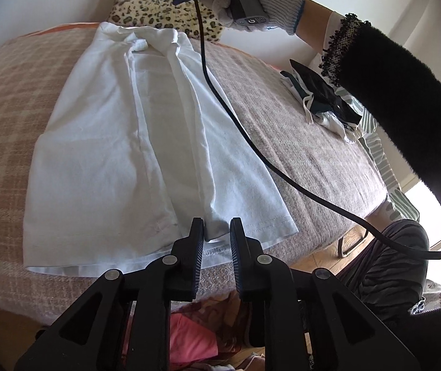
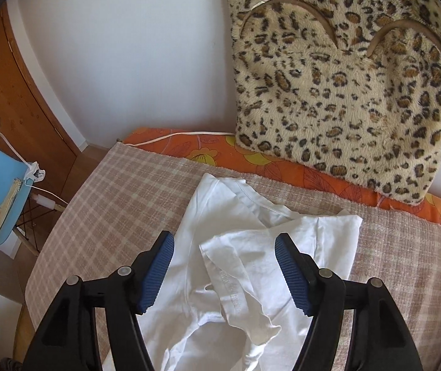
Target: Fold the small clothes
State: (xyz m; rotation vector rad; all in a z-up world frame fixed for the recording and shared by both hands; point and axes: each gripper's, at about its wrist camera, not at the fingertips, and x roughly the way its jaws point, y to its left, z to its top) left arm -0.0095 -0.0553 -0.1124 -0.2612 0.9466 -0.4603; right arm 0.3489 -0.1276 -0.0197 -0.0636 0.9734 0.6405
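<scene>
A: Your shirt (image 1: 134, 142) lies flat on the bed (image 1: 297, 160), sides folded in. It looks thin, soft and light, likely to sag.

B: Where do I grip?

A: At the hem (image 1: 245, 227), doubled. Your left gripper (image 1: 216, 232) hangs there, jaws narrowly parted, empty; right gripper (image 2: 224, 249) gapes wide over the collar (image 2: 251, 198)

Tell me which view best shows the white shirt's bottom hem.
The left wrist view: the white shirt lies full length there, hem nearest the camera. The right wrist view shows only its rumpled collar end.
</scene>
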